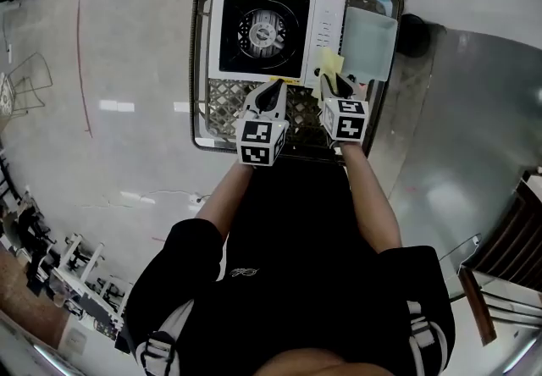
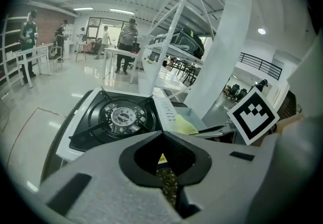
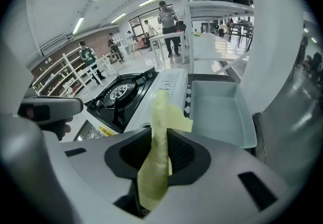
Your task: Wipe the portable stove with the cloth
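Note:
The portable stove (image 1: pixel 262 31), white with a black burner well, lies in a wire basket (image 1: pixel 201 52). It also shows in the left gripper view (image 2: pixel 121 117) and the right gripper view (image 3: pixel 126 94). My left gripper (image 1: pixel 273 91) is shut and empty, its tips (image 2: pixel 162 140) just short of the stove's near edge. A yellow cloth (image 1: pixel 329 63) hangs at the stove's right near corner. It stands as a folded strip (image 3: pixel 157 137) between the jaws of my right gripper (image 1: pixel 327 80), which are slightly apart and do not press it.
A pale blue-grey tray (image 1: pixel 370 40) sits in the basket right of the stove. A steel counter (image 1: pixel 457 112) stands to the right, and a black round object (image 1: pixel 412 34) lies past the tray. Red tape (image 1: pixel 82 52) marks the floor on the left. People stand far off (image 2: pixel 126 41).

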Action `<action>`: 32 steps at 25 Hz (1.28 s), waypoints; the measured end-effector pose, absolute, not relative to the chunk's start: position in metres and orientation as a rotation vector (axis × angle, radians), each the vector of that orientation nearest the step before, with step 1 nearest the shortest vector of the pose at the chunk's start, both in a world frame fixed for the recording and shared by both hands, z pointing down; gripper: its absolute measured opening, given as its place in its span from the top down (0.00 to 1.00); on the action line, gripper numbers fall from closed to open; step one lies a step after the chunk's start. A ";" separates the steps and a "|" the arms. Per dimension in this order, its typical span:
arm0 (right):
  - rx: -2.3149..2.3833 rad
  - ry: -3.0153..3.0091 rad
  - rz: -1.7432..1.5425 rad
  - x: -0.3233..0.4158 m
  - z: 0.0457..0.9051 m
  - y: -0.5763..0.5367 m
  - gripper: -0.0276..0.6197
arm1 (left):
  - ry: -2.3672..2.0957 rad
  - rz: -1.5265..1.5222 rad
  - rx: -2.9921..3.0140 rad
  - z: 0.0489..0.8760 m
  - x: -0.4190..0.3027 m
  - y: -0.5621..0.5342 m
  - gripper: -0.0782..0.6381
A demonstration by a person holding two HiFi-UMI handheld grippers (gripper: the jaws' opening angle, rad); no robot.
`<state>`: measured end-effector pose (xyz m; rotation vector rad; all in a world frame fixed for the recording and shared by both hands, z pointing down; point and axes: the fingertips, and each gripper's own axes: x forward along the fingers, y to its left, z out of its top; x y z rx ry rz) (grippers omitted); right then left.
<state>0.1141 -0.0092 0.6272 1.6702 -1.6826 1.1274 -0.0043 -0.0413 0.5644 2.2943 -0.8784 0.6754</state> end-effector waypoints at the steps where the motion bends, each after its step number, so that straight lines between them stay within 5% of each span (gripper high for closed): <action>1: 1.672 -1.678 1.130 0.114 0.628 -0.011 0.81 | -0.876 0.675 2.294 0.565 -0.004 -0.043 0.87; 32: 1.774 -1.618 1.116 0.157 0.630 -0.095 0.78 | -0.829 0.678 2.309 0.568 0.006 -0.081 0.87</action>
